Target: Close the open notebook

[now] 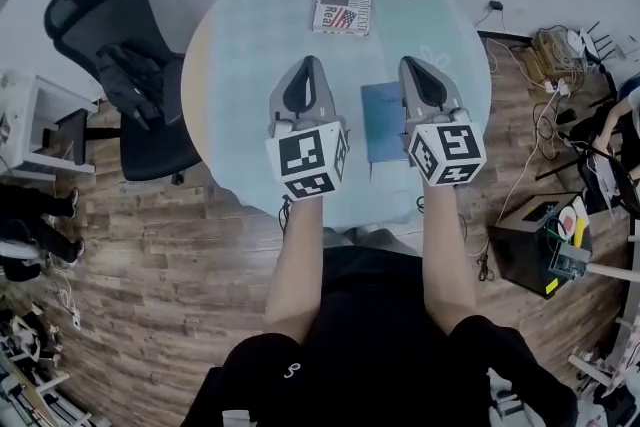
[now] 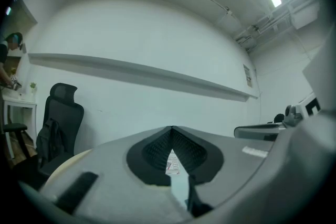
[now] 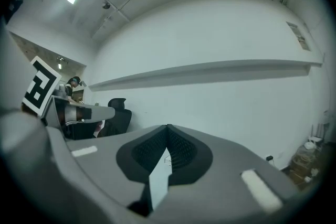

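Observation:
A blue notebook (image 1: 383, 120) lies closed, cover up, on the round table (image 1: 240, 65) with its pale blue cloth, near the front edge. My right gripper (image 1: 412, 65) is held above the notebook's right side and hides part of it. My left gripper (image 1: 308, 63) is held beside it, to the notebook's left. On both, the jaws meet at the tips with nothing between them. In the left gripper view the left gripper (image 2: 171, 128) points level at a white wall. The right gripper (image 3: 168, 126) does the same in the right gripper view.
A printed magazine (image 1: 342, 3) lies at the table's far side and shows through the left jaws' gap (image 2: 172, 162). A black office chair (image 1: 130, 75) stands left of the table. A black box (image 1: 535, 240) and cables (image 1: 560, 45) sit on the wooden floor at right.

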`<state>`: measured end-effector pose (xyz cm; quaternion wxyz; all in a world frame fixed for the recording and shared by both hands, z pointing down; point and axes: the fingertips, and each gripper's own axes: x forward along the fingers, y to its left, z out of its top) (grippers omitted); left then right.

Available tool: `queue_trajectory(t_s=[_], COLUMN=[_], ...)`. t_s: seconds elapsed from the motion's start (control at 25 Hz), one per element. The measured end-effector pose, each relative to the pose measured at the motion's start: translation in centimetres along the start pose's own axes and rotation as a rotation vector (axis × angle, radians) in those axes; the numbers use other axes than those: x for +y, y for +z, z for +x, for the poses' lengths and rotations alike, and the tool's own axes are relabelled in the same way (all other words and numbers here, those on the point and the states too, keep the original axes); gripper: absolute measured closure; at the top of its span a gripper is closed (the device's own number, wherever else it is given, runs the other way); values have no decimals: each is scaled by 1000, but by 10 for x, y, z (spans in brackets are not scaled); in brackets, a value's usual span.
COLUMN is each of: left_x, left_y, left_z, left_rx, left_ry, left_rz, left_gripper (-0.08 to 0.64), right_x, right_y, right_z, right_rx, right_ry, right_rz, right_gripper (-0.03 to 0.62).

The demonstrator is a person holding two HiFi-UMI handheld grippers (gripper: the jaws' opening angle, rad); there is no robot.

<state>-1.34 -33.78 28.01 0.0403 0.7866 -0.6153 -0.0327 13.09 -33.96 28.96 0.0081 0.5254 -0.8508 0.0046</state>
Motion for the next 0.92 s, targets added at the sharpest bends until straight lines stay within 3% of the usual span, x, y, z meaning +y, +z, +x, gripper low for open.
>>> queue_trajectory(t_s=[0.2, 0.4, 0.92], left_x=[-8, -3, -19], left_y=[-2, 4, 3], left_z=[-6, -10, -9], left_rx=[6, -18, -12], left_ry=[-27, 5, -52], left_rz=[31, 35, 30], left_gripper=[572, 572, 572], right_x=[3, 8, 6], right_y=[3, 9, 10], right_z=[0, 2, 2], right_rx=[-6, -15, -22], right_ry=[13, 30, 46], right_rz=[-17, -37, -57], right_gripper=[581, 581, 581])
